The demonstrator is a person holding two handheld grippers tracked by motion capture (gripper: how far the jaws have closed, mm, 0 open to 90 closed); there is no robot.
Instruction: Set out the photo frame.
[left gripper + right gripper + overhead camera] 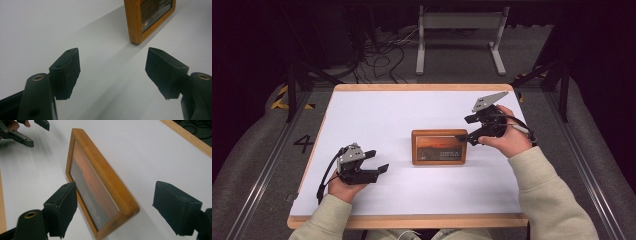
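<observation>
A wooden picture frame (439, 147) with a dark orange picture lies flat on the white tabletop (377, 115), a little right of the middle. My right gripper (465, 128) hovers at the frame's right end, jaws apart. In the right gripper view the near corner of the frame (100, 185) sits between the open jaws of that gripper (115, 205), and the pads do not press on it. My left gripper (378, 160) rests low at the front left, open, pointing toward the frame. Its jaws (112, 72) hold nothing, with the frame's corner (147, 17) farther ahead.
The tabletop has a wooden rim (412, 220) all round. Behind the table a grey metal stand (459, 35) and loose cables (382, 55) are on the floor. The left gripper (25, 132) also appears far off in the right gripper view.
</observation>
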